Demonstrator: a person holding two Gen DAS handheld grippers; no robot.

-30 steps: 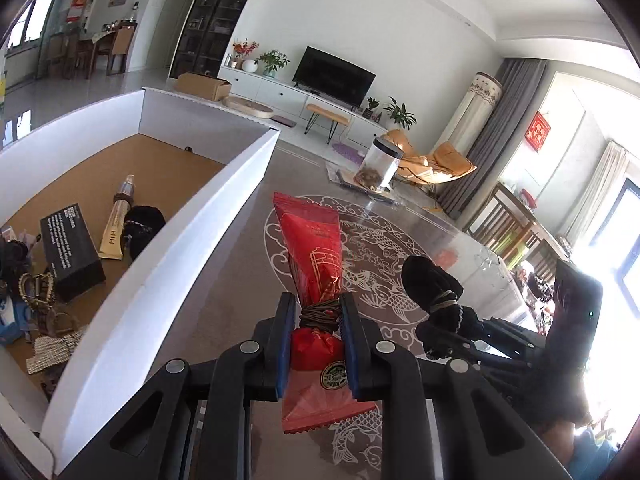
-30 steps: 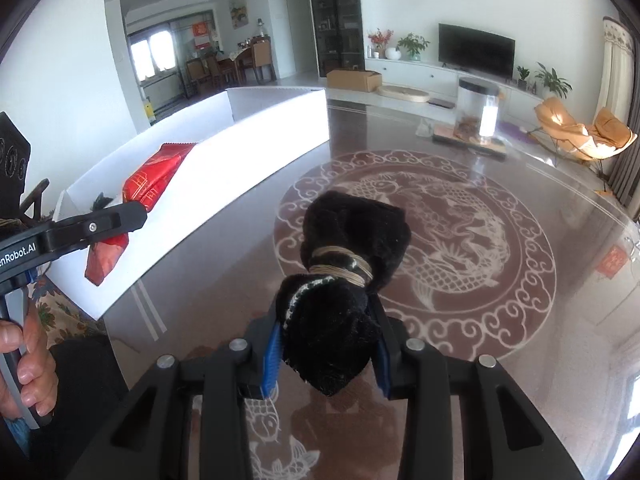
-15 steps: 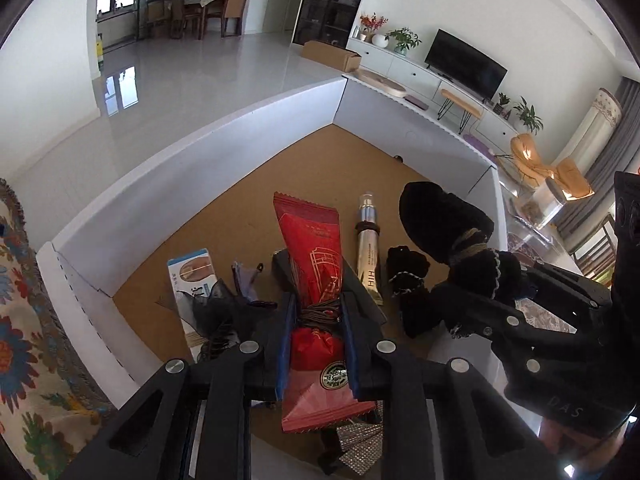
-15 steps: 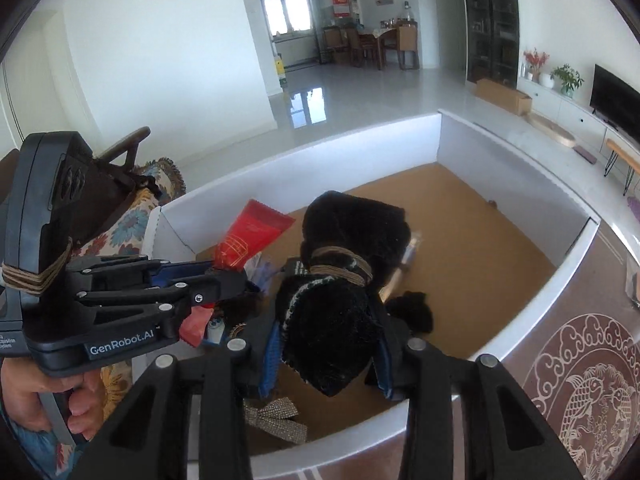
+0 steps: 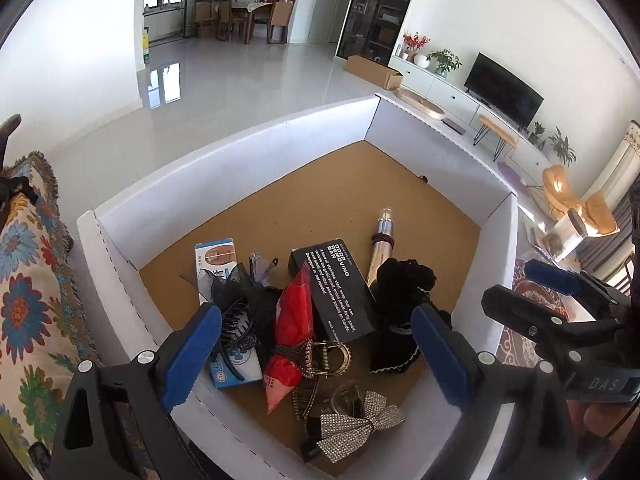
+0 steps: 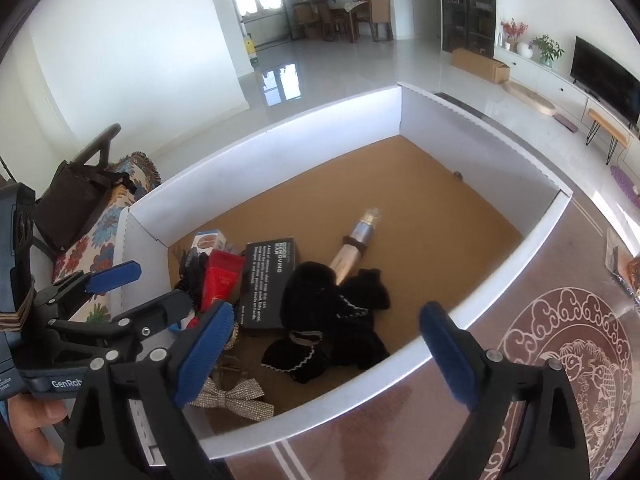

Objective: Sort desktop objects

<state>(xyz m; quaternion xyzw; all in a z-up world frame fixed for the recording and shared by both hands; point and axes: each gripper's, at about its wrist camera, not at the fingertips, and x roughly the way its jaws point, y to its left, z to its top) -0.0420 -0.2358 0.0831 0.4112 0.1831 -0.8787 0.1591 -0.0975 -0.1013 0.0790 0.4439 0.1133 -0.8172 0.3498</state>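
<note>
Both jaws just opened, left gripper [image 5: 316, 354] and right gripper [image 6: 326, 354] empty over the white box [image 5: 240, 156]; inside, red snack packet [image 5: 294, 320] looks light and crinkly, black velvet pouch [image 6: 310, 304] soft, so grab each at its tied neck.

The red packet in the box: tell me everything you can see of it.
The red packet is a glossy foil-like pouch with small printed marks, cinched by a dark band near its lower end. It lies flat inside the white cardboard box, one edge against the black carton, its banded end among the hair clips. No hand-held gripper touches it.
</note>
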